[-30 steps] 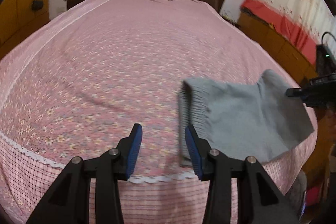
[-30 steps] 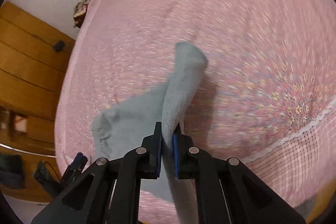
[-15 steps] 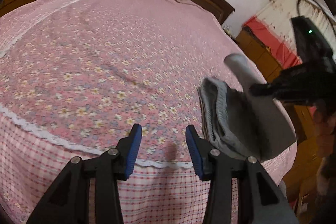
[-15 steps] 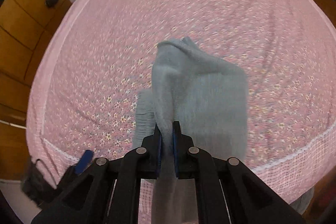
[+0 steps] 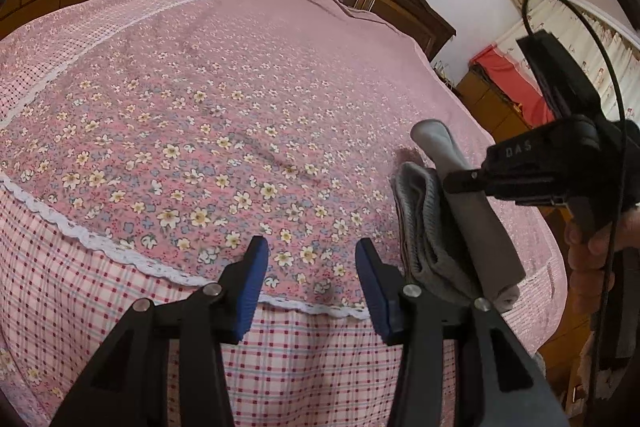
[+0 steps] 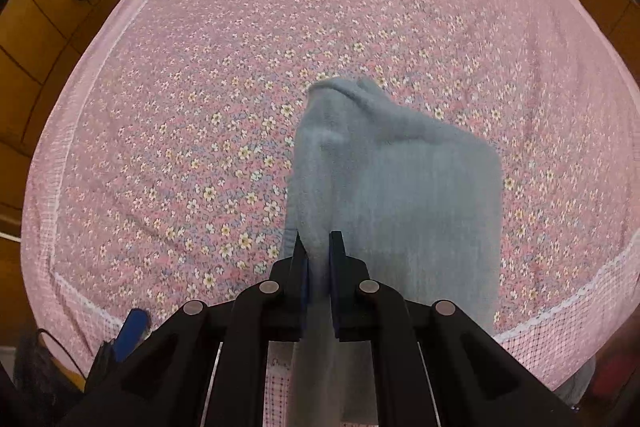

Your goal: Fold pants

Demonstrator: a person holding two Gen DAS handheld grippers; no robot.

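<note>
So the right gripper (image 6: 318, 261) has its blue-padded jaws clamped on one pair of soft grey knit pants (image 6: 396, 187), with the top layer draped over the folded bundle near the foot edge of the pink floral bedspread (image 6: 208, 99). The left gripper (image 5: 308, 285) sits about half open with nothing between its pads, just beside the pants. Two grippers, one garment, one bed.

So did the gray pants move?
Yes. The right gripper carried the pants leftward across the bedspread, folding them over toward the lace edge.
</note>
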